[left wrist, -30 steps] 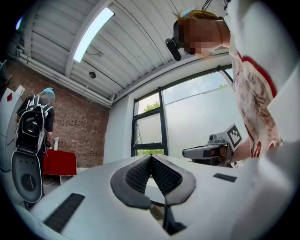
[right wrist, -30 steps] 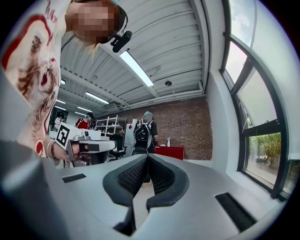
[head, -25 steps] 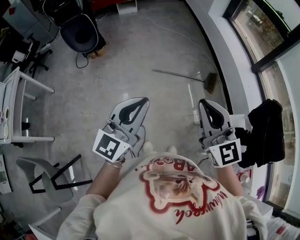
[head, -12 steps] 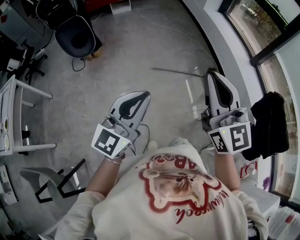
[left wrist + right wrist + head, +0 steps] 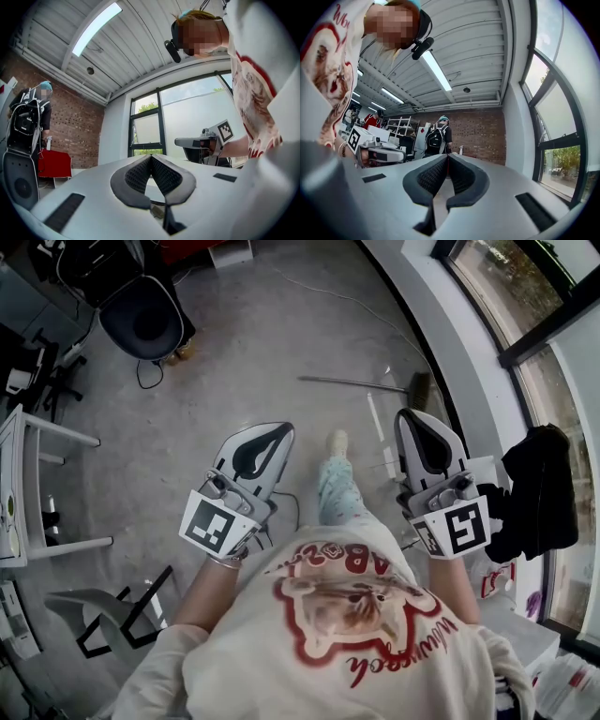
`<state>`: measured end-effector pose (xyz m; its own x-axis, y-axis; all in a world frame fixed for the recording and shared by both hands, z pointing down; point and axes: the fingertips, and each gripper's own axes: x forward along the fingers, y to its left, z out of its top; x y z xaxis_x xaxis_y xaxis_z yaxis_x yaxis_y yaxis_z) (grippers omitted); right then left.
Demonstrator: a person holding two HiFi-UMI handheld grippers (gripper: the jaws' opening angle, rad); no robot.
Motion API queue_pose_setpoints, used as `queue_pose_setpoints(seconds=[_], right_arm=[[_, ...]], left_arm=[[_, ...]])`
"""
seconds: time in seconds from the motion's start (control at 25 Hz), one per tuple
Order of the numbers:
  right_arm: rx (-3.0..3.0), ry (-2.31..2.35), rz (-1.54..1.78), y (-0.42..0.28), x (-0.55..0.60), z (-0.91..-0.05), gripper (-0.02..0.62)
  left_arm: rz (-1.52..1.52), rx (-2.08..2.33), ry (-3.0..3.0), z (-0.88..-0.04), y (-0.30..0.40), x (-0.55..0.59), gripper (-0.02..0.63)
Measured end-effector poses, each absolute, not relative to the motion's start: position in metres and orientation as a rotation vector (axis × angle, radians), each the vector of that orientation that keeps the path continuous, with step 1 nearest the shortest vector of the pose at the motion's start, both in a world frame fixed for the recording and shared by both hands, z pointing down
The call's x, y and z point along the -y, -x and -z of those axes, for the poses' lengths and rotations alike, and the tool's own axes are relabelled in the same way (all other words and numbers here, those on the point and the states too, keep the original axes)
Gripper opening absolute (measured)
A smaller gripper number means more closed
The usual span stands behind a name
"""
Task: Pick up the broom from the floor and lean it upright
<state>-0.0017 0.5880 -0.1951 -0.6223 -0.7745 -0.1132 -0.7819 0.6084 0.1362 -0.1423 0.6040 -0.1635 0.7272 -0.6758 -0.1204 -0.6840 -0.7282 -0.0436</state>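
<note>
A cream T-shirt with a red print [image 5: 347, 615] fills the bottom of the head view. Just ahead of it, the person holds the white-shelled left gripper [image 5: 284, 429] and the matching right gripper [image 5: 410, 414] side by side, both pointing forward. Each gripper's own view shows its black ribbed pads pressed together at the tips with nothing between them - both are clenched and empty. Between the two grippers a leg in pale blue patterned trousers [image 5: 336, 488] steps out, ending in a light shoe [image 5: 337, 441] on the grey concrete floor [image 5: 234, 381]. Farther on, beyond the right gripper and clear of it, the long thin-handled broom [image 5: 356, 383] lies flat on the floor, its dark brush head toward the white wall base under the window [image 5: 450, 343]. Far left stands a black round-backed chair [image 5: 145, 320].
</note>
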Motion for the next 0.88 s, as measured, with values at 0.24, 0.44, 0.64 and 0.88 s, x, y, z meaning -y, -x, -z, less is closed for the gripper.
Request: queue_pose_setpoints(seconds=[0.24, 0.44, 0.64, 0.88], right_arm=[[-2.81, 1.285, -0.278, 0.013, -0.53, 0.18, 0.025], [-2.847, 1.219, -0.288, 0.026, -0.456, 0.174, 0.025], [-2.826, 1.207, -0.269, 0.005, -0.363, 0.181, 0.025], [-2.822, 1.243, -0.193, -0.039, -0.26, 0.176, 0.025]], left_arm=[[-0.125, -1.191, 2.828, 0.149, 0.155, -0.555, 0.016], [-0.109, -1.237, 2.816, 0.142, 0.163, -0.485, 0.017], [-0.124, -1.265, 2.784, 0.149, 0.15, -0.393, 0.017], [-0.162, -1.226, 2.77, 0.16, 0.115, -0.284, 0.017]])
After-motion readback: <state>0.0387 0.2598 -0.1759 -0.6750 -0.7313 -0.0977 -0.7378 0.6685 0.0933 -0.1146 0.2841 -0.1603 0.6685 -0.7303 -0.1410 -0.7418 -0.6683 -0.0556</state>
